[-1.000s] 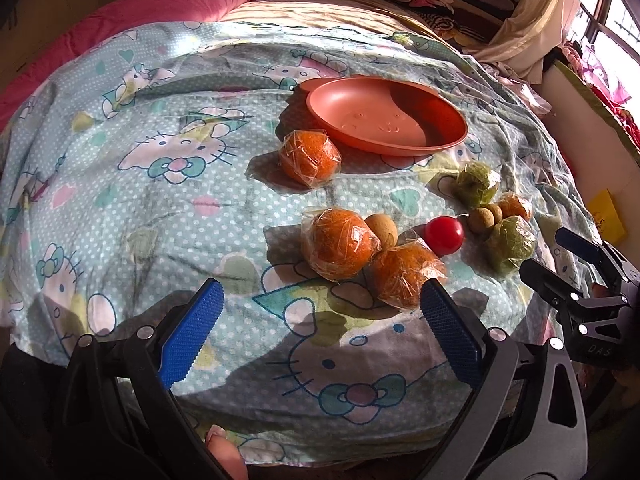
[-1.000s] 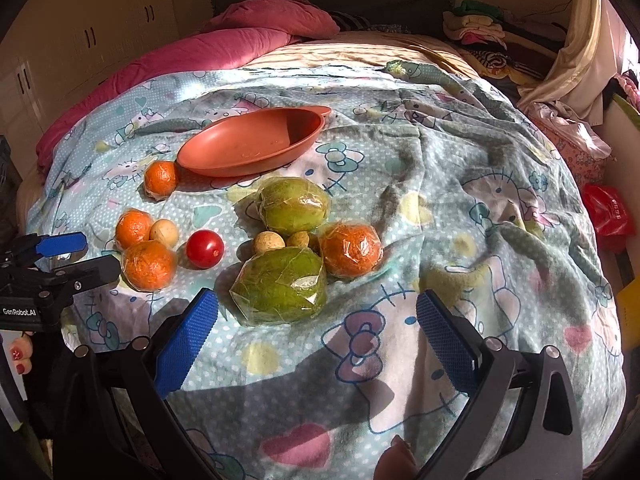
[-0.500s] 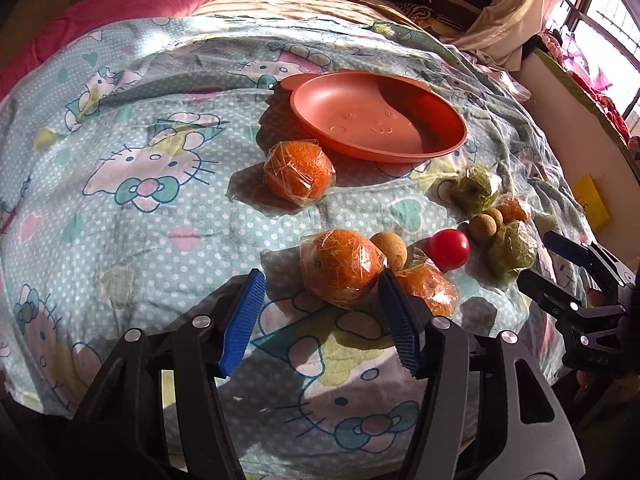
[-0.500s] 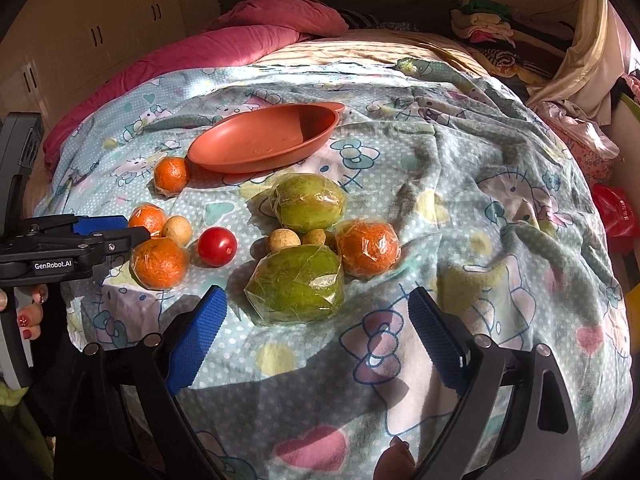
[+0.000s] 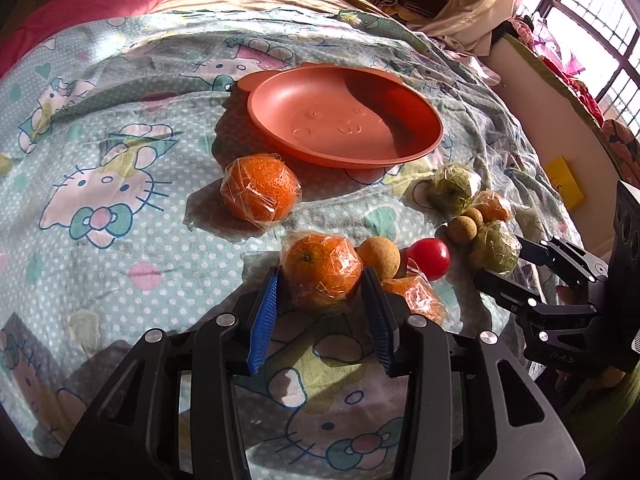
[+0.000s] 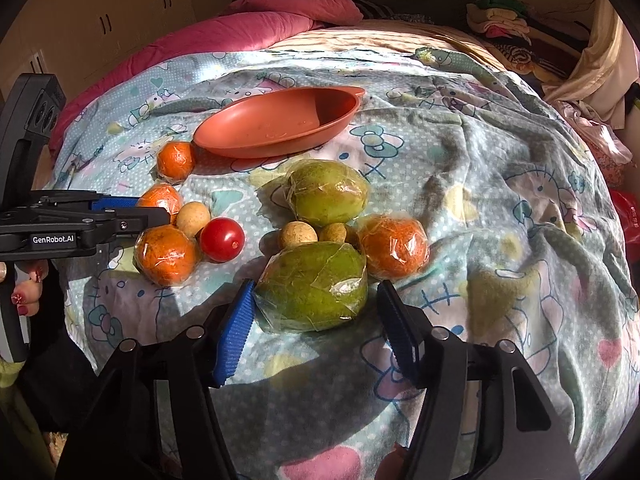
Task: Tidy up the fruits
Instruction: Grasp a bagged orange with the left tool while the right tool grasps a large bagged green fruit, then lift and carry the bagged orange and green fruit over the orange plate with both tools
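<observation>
My left gripper (image 5: 322,284) has its blue pads around a plastic-wrapped orange (image 5: 322,270) on the bed; the pads sit at its sides, touching or nearly so. Beside it lie a tan ball fruit (image 5: 379,256), a red tomato (image 5: 429,258) and another wrapped orange (image 5: 416,296). A third orange (image 5: 260,192) lies before the empty orange plate (image 5: 344,120). My right gripper (image 6: 316,308) is open, its pads either side of a wrapped green mango (image 6: 314,296). A second mango (image 6: 326,194) and a wrapped orange (image 6: 394,246) lie close by.
The bed has a Hello Kitty quilt (image 6: 500,168) with folds at the right. A pink duvet (image 6: 256,28) lies at the back. The left gripper's body (image 6: 80,224) shows in the right wrist view beside the oranges. Two small tan fruits (image 6: 298,234) sit between the mangoes.
My left gripper moved forward and narrowed around the wrapped orange. My right gripper moved forward and narrowed until its pads flank the near green mango.
</observation>
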The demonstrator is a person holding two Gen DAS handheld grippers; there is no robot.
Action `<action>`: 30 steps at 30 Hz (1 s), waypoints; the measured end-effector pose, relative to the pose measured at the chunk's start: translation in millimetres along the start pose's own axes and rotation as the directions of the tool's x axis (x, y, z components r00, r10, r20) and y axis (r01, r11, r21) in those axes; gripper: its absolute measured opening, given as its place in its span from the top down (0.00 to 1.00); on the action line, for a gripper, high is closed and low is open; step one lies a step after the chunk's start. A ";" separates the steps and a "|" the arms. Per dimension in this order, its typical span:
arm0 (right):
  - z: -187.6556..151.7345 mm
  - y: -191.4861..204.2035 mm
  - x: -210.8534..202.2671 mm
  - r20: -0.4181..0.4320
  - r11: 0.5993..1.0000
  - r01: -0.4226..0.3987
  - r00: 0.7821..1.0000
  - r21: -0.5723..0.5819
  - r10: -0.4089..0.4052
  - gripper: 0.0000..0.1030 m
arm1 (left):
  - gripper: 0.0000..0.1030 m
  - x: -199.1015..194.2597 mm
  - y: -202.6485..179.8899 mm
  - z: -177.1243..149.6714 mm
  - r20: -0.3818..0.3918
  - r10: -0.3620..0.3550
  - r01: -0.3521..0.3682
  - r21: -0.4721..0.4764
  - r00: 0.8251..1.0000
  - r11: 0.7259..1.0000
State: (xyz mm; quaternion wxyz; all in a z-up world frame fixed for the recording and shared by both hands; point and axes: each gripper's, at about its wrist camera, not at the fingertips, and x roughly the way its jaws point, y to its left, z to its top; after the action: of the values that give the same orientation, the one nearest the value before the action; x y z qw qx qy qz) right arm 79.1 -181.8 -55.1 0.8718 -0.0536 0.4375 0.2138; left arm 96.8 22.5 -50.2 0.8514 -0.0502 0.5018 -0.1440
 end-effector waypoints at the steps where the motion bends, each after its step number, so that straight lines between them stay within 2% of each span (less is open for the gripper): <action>1: 0.3 0.4 1.2 0.000 1.000 -0.004 1.000 -0.001 0.004 0.45 | 0.67 0.9 -0.5 1.5 -0.001 -0.002 0.002 0.005 1.000 1.000; 15: 0.1 -6.1 -6.5 0.024 0.998 -0.045 0.999 0.034 0.044 0.48 | 0.69 8.4 -1.7 10.9 -0.013 -0.042 0.042 0.002 0.999 0.999; 30: 25.8 -11.7 -27.4 0.089 0.997 -0.061 0.994 0.045 0.056 0.48 | 0.69 -18.6 3.3 21.0 0.038 -0.008 0.009 -0.019 0.999 1.000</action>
State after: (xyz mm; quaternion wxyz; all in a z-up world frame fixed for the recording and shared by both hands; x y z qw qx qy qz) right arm 88.7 -194.1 -18.9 0.8845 -0.0107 0.4053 0.2309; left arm 107.2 29.8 -25.1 0.8595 -0.0632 0.4870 -0.1418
